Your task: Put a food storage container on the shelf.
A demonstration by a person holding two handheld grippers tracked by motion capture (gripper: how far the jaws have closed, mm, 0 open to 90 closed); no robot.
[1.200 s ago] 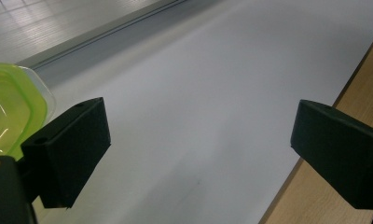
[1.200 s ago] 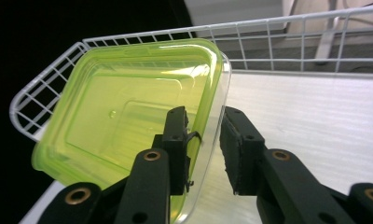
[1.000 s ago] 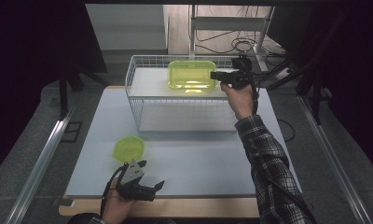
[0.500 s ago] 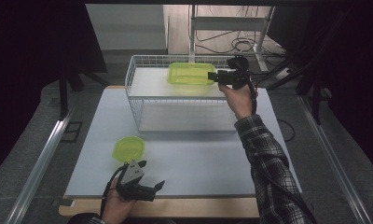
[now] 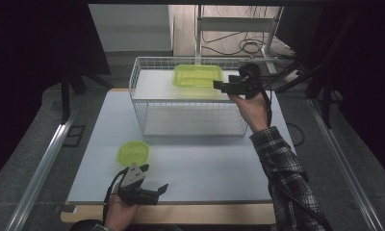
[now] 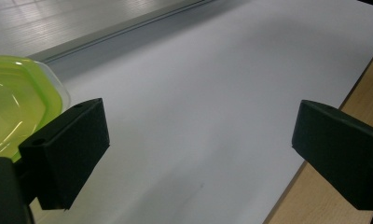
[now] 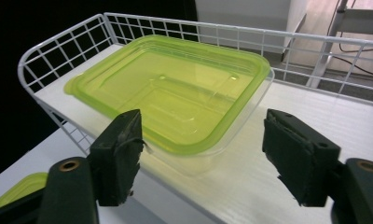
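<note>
right gripper (image 7: 201, 154) jaws just opening, apart, off empty green container (image 7: 175, 93) on wire basket (image 7: 49, 60) shelf.

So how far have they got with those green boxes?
One green container already sits on the white wire rack. The right gripper is beside it; its jaws have just been opening and no longer press on it. The smaller green tub lies on the table by the open, empty left gripper, so it probably comes next.
</note>
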